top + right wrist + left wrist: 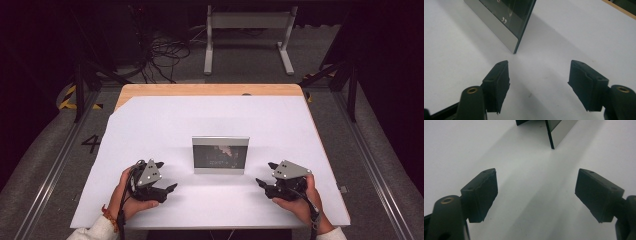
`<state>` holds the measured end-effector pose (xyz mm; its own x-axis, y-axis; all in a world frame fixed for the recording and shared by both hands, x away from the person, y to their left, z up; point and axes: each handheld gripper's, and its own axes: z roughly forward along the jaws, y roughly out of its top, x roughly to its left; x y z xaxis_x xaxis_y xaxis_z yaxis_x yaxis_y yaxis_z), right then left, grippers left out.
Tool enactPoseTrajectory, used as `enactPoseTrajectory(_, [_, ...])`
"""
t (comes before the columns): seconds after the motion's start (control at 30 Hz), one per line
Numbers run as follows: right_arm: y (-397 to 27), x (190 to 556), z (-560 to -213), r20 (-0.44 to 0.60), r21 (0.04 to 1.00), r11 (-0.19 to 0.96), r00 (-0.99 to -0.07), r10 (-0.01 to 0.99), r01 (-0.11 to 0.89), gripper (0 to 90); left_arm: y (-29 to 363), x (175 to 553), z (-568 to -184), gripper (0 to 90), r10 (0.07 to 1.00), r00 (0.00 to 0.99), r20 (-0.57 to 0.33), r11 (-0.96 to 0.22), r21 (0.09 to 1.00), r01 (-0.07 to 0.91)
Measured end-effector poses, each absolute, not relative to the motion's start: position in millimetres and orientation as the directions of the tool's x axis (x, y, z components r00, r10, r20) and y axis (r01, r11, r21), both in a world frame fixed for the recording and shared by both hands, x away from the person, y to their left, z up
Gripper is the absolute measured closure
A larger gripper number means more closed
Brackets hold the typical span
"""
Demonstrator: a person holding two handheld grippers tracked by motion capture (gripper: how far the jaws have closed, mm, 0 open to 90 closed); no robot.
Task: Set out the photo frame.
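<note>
A silver-edged picture frame (220,155) with a dark glass front stands upright in the middle of the white sheet (165,120). My left gripper (167,175) rests low on the sheet to the frame's left, open, with nothing between its jaws. In the left gripper view the open gripper (536,192) points toward the frame's edge (560,130), well short of it. My right gripper (264,172) sits to the frame's right, also open and holding nothing. In the right gripper view the gripper (539,80) faces the frame's near corner (499,27), a short way off.
The white sheet covers most of a wooden table (210,90), whose bare strip shows at the far edge. Beyond the table stand a grey metal stand (247,35) and loose cables (162,55) on the floor. Rails run along both sides.
</note>
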<state>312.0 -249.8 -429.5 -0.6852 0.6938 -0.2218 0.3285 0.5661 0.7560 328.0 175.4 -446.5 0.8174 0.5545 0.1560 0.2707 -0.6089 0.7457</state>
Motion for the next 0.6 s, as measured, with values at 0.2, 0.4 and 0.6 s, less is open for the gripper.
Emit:
enactPoseTrajectory(0.2, [-254,310,-433,-0.229,0.747,0.574,-0.681,0.696,0.336,27.1,186,323,-447,17.9,0.57,0.808,0.152,-0.594,0.755,0.277])
enactPoseTrajectory(0.4, [-258,308,-435,-0.228,0.748,0.57,-0.676,0.701,0.338,23.4,198,318,-449,17.6,0.588,0.796,0.146,-0.58,0.761,0.289])
enactPoseTrajectory(0.6, [-261,306,-436,-0.236,0.744,0.576,-0.673,0.701,0.339,21.8,206,315,-449,17.5,0.597,0.79,0.141,-0.571,0.766,0.296])
